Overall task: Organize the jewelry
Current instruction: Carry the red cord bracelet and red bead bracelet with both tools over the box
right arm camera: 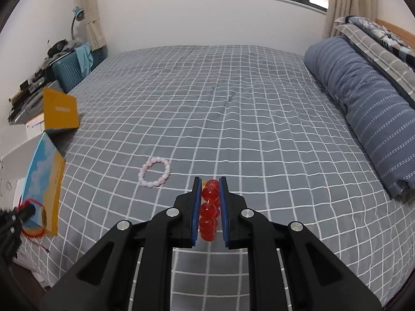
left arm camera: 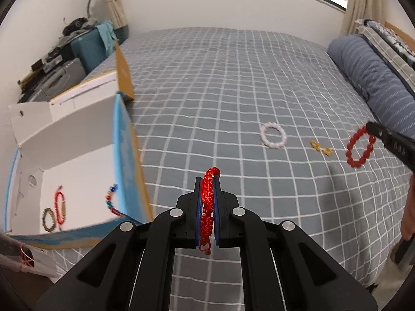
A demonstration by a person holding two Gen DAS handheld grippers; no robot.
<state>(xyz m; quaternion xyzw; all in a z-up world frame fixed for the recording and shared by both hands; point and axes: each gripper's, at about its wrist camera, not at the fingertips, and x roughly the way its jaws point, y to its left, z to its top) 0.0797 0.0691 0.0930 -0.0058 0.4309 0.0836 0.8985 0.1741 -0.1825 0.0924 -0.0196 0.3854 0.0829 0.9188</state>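
The left gripper (left arm camera: 207, 181) clamped a red braided cord bracelet (left arm camera: 208, 202) right of the open white box (left arm camera: 77, 160); the right gripper (right arm camera: 210, 181), farther right, pinched a red bead bracelet (right arm camera: 208, 210). Both should be carried above the box's rim and released one at a time inside it.

Bedspread (right arm camera: 233, 108) lies open; box (left arm camera: 124, 160) wall left, bolster (right arm camera: 363, 108) right, possibly crowding.
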